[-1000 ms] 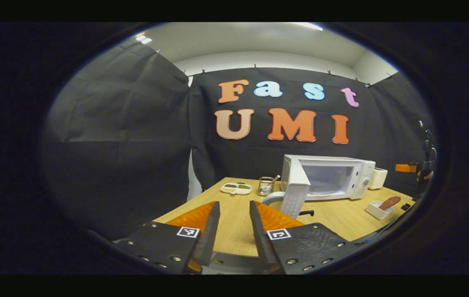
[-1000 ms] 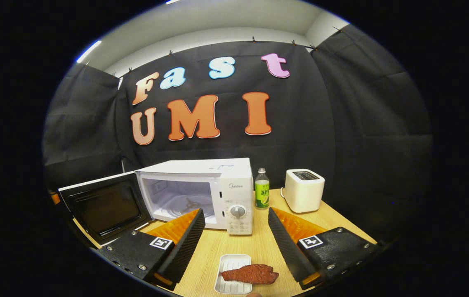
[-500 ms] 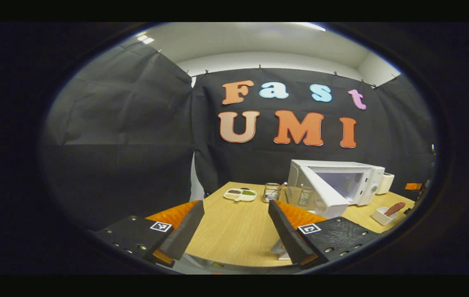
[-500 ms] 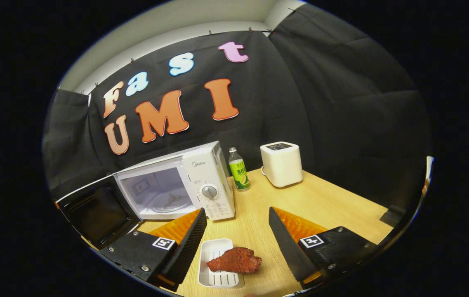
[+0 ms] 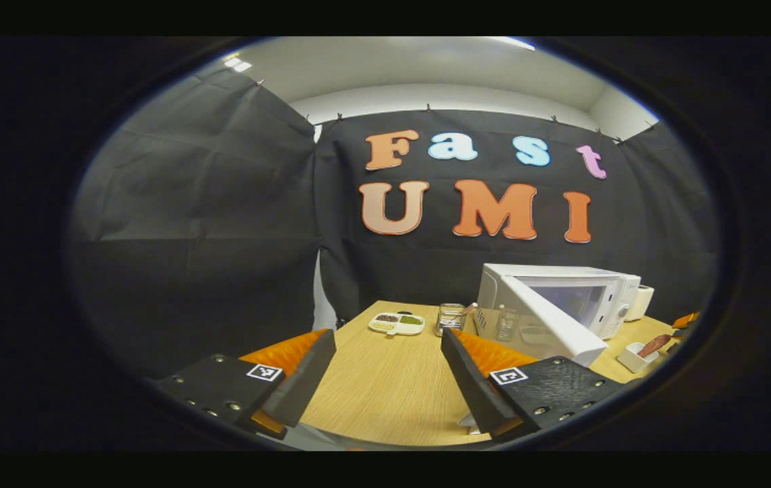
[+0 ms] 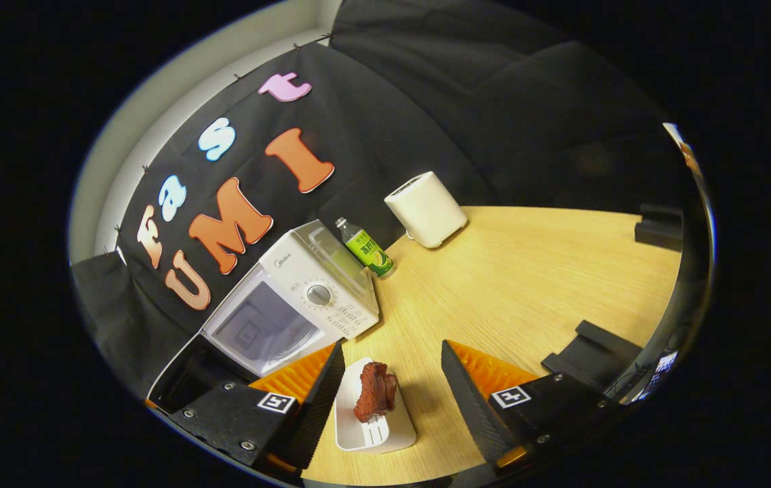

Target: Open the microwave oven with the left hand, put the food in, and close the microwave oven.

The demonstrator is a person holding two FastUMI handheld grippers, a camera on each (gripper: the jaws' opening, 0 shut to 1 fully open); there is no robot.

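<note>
The white microwave (image 5: 561, 272) stands at the right of the wooden table (image 5: 385, 386), its door (image 5: 541, 325) swung wide open. My left gripper (image 5: 386, 335) is open and holds nothing, a short way back from the door. In the right gripper view, which is tilted, the microwave (image 6: 304, 285) lies up and to the left with its dark-windowed door (image 6: 195, 366) open. A reddish-brown piece of meat (image 6: 375, 392) rests on a small white tray (image 6: 378, 427). My right gripper (image 6: 392, 347) is open just above it, one finger on each side.
A green-labelled bottle (image 6: 365, 247) and a white toaster (image 6: 426, 209) stand right of the microwave. Black blocks (image 6: 592, 352) lie near the table's edge. A divided dish (image 5: 397, 323) and a glass jar (image 5: 451, 318) sit at the table's far side.
My left gripper opened wider and drew back from the microwave door, which now stands fully open. My right gripper rolled sideways and came down closer over the tray with the meat.
</note>
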